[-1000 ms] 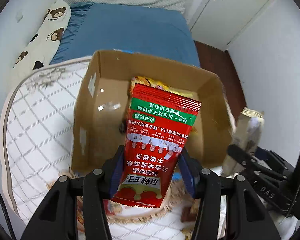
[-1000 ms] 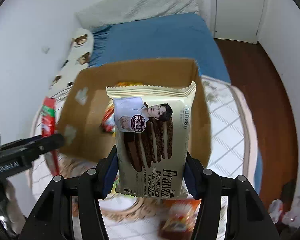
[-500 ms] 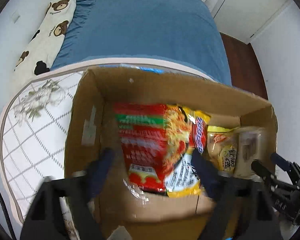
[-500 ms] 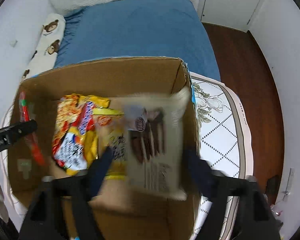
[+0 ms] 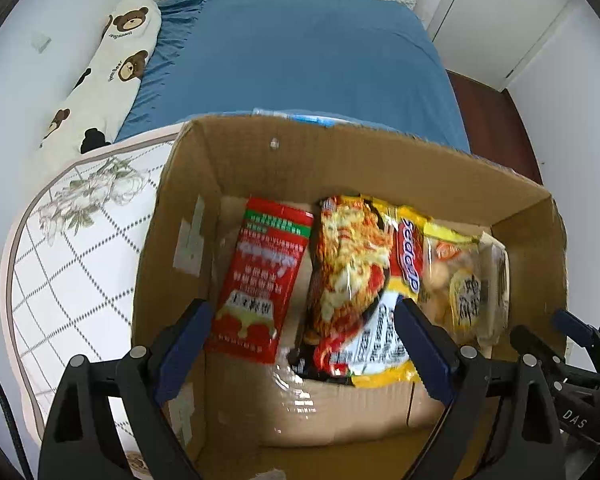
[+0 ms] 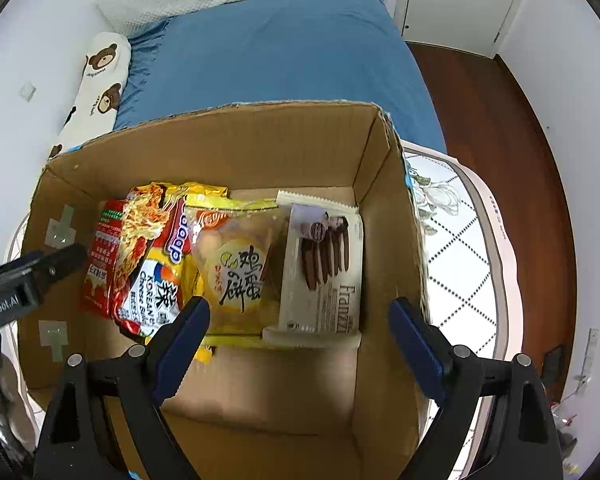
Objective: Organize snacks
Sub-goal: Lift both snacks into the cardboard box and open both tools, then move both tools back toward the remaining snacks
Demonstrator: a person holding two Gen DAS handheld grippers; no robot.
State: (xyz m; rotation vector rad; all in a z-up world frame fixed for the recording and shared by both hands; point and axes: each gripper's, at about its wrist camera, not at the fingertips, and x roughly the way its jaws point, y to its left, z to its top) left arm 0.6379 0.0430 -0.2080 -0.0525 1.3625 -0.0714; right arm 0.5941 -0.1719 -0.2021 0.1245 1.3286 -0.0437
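Bedroom, blue bed (image 5: 300, 56) behind a cardboard box (image 6: 228, 144) on a quilted mat (image 5: 64, 264); left gripper (image 5: 302, 338) spread wide, holding nothing, above the red packet (image 5: 264, 272) and noodle pack (image 5: 356, 280); right gripper (image 6: 298, 342) also spread, empty, over the egg-cake bag (image 6: 236, 268) and Franzzi cookies (image 6: 324, 268), all lying side by side inside the box

The left gripper (image 5: 302, 340) hangs with its jaws spread wide and nothing between them. The right gripper (image 6: 298, 338), just beside it, is likewise spread wide and empty.
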